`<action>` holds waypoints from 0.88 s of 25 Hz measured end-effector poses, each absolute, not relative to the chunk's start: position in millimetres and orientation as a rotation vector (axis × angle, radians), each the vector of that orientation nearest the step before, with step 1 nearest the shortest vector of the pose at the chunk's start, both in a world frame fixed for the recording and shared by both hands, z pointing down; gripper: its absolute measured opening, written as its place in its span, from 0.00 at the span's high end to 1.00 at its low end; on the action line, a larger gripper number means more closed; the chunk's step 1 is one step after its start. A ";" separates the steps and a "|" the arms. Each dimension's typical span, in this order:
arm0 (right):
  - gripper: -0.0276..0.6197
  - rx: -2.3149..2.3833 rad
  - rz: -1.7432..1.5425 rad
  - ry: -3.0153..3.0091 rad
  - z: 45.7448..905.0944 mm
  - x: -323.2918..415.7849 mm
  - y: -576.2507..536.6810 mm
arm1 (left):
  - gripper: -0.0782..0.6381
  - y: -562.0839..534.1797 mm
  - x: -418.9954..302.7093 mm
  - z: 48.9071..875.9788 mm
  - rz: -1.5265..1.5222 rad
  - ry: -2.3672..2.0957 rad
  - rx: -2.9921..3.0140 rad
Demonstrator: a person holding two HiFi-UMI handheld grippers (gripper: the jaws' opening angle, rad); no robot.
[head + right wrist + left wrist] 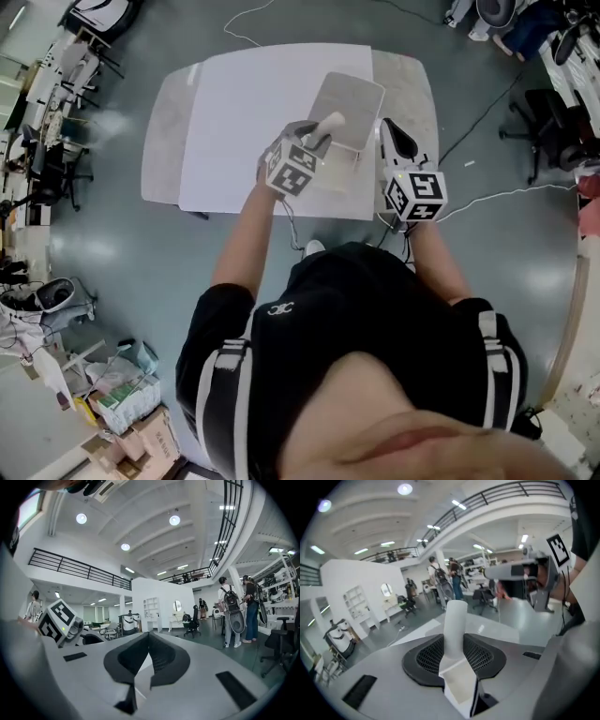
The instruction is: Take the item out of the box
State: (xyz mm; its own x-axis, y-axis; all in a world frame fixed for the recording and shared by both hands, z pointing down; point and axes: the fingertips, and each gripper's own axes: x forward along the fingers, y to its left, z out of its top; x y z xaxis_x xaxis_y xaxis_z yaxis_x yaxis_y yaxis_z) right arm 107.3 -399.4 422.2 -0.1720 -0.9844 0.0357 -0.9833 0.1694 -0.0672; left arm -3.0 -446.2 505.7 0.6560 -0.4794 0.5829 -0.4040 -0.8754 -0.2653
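One white tube (455,623) clamped between left gripper (317,141) fingers, by one open box (349,103) at far right of one table (169,141). Right gripper (149,639) empty, jaws together.

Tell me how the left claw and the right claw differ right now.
The left claw is clamped on a white tube; the right claw holds nothing. The left claw's jaws stand apart by the tube's width; the right claw's jaws meet at their tips. In the head view the left claw is at the open box, the right claw off to its right. Both are the same grey design.
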 end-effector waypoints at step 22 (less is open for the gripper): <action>0.94 -1.824 0.003 2.395 368.2 70.0 -403.7 | 0.70 -411.4 -119.3 356.6 -0.130 1.736 -2.462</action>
State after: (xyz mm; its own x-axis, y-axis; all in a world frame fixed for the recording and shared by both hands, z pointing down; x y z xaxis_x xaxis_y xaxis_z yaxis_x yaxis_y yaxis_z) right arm 70.0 -403.7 368.2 -0.2606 -0.9597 -0.1050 -0.9600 0.2691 -0.0775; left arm -119.3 -411.4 356.6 0.3363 -0.9418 -0.0023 -0.9309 -0.3321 -0.1523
